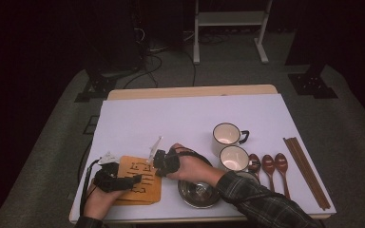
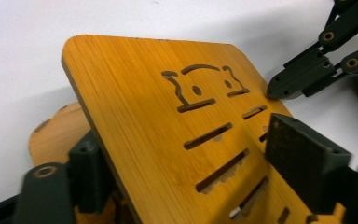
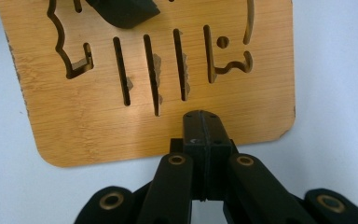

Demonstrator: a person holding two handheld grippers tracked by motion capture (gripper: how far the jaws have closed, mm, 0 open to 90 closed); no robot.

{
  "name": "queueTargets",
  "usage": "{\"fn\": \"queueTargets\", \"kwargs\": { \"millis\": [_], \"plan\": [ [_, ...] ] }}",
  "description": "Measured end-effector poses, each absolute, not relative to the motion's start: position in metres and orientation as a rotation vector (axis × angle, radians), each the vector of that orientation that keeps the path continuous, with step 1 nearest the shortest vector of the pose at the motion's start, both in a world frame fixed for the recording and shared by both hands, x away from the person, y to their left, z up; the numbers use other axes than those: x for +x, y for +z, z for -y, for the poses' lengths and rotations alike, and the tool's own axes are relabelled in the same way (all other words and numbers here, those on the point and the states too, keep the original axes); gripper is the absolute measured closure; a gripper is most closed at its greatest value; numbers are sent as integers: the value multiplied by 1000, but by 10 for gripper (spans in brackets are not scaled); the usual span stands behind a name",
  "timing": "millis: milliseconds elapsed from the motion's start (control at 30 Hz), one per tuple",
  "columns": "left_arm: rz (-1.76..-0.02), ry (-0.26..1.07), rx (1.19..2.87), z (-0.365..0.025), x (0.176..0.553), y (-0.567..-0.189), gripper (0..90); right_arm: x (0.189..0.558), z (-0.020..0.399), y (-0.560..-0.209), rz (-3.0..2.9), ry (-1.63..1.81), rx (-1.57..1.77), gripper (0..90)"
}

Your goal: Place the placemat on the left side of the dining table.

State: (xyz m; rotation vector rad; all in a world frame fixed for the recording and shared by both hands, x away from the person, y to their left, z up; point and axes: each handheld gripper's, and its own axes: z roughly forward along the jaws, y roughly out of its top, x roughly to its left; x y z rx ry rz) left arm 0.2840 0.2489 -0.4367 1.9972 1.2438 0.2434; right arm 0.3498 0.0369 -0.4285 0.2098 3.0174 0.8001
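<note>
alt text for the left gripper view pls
A tilted bamboo trivet with slot and curl cutouts sits between the left gripper's black fingers, above another bamboo piece on the white table. The right gripper's shut tip meets the trivet's far edge.

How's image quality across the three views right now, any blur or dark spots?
High view: dim, room black beyond the white table. Left gripper view: slotted bamboo board sharp, nearest jaw parts blurred. Right gripper view: evenly lit, board grain crisp, shut right gripper sharp.

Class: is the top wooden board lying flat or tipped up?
Tipped up: the top board slants above another board, with the left gripper astride its edge.
</note>
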Motion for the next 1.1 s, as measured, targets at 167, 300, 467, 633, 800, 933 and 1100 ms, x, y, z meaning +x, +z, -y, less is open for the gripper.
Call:
{"fn": "queueTargets", "kwargs": {
  "millis": [167, 300, 467, 633, 800, 933, 1100],
  "plan": [
    [-1258, 227, 1995, -249, 285, -438, 220, 352, -35, -428, -3019, 817, 217, 833],
    [-1263, 224, 1993, -249, 286, -438, 224, 354, -32, -423, -3007, 890, 225, 797],
    [-1272, 224, 1989, -248, 286, -437, 232, 356, -30, -419, -2996, 915, 226, 706],
    [-1275, 225, 1988, -249, 286, -436, 239, 356, -29, -414, -2983, 949, 205, 610],
    [-1275, 228, 1980, -249, 286, -435, 261, 357, -25, -405, -2958, 985, 225, 532],
    [-1275, 223, 1985, -250, 287, -434, 269, 358, -21, -400, -2953, 1011, 250, 494],
    [-1273, 223, 1989, -250, 288, -434, 270, 360, -17, -391, -2936, 1040, 260, 463]
  ]
}}
